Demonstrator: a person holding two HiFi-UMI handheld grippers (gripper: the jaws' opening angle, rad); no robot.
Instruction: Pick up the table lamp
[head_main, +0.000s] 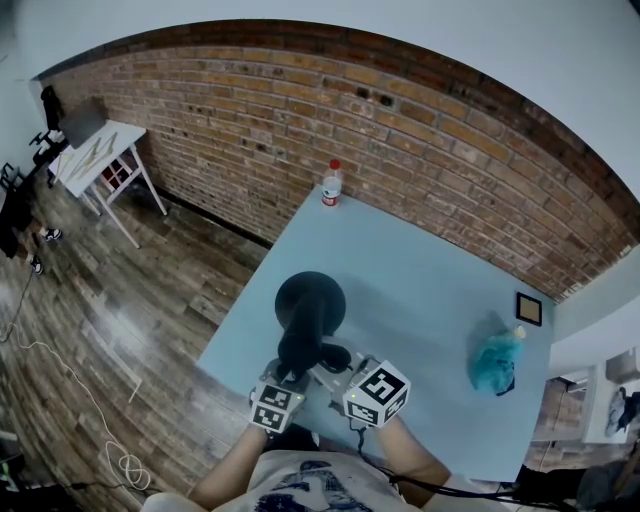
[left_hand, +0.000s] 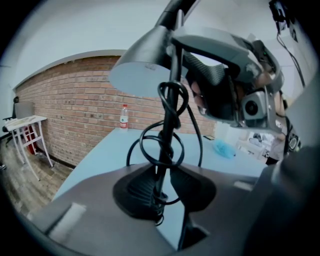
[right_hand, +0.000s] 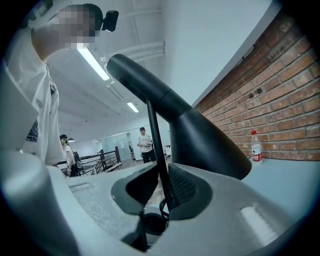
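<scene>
A black table lamp stands near the front edge of the light blue table (head_main: 420, 260). Its round shade (head_main: 310, 298) leans away from me, toward the brick wall. My left gripper (head_main: 292, 380) and right gripper (head_main: 326, 372) meet at the lamp from either side. The thin stem (left_hand: 167, 145), with cord looped round it, stands between the left gripper's (left_hand: 165, 192) pads, and a strip of table shows beside it. In the right gripper view the stem (right_hand: 156, 150) runs between the right gripper's (right_hand: 159, 187) pads, against one of them with a gap to the other. The shade (right_hand: 200, 135) looms above.
A water bottle (head_main: 331, 184) stands at the table's far edge by the brick wall. A blue cloth (head_main: 496, 363) and a small black square (head_main: 529, 308) lie at the right. A white side table (head_main: 100, 155) stands on the wooden floor at the left.
</scene>
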